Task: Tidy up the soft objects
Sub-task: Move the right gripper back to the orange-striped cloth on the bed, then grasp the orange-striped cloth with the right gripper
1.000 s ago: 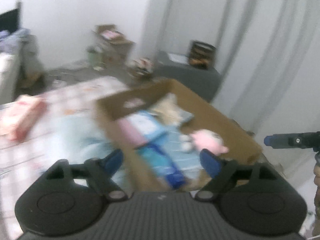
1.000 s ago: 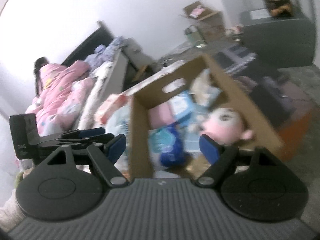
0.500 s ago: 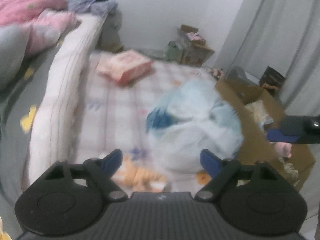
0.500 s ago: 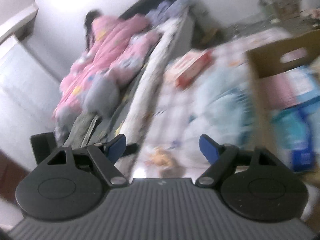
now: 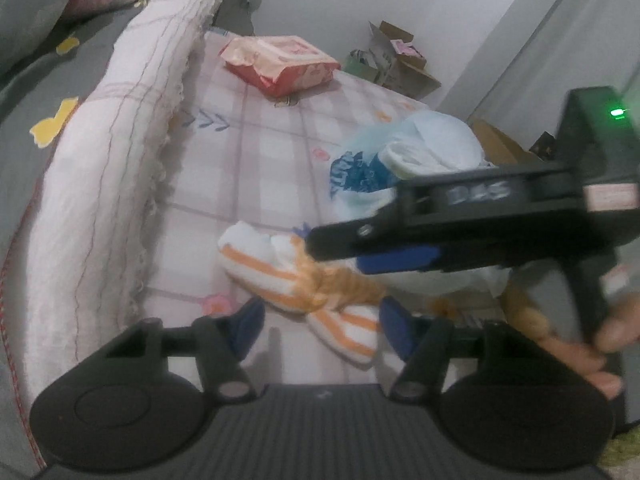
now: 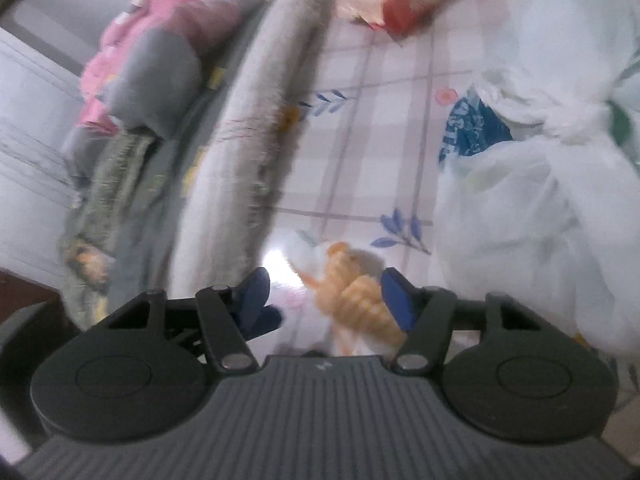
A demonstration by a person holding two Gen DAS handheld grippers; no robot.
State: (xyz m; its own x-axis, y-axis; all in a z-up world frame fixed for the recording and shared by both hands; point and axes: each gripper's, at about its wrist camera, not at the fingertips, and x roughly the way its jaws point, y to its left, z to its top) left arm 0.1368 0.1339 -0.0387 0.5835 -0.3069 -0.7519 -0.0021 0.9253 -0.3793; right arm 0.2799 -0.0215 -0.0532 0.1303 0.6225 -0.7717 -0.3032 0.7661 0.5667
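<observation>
An orange-and-white striped plush toy lies on the checked bed sheet. My left gripper is open just above its near end. My right gripper is open with the toy between its fingers; its body reaches in from the right in the left wrist view, right over the toy. A light blue and white plastic bag lies just behind the toy; it also shows in the right wrist view.
A pink-red soft pack lies at the far end of the bed. A rolled white blanket runs along the left, with grey and pink bedding beyond. The cardboard box edge shows behind the bag.
Both grippers swung away from the cardboard box to the bed and came down over the striped plush toy. The right gripper now crosses in front of the left camera.
</observation>
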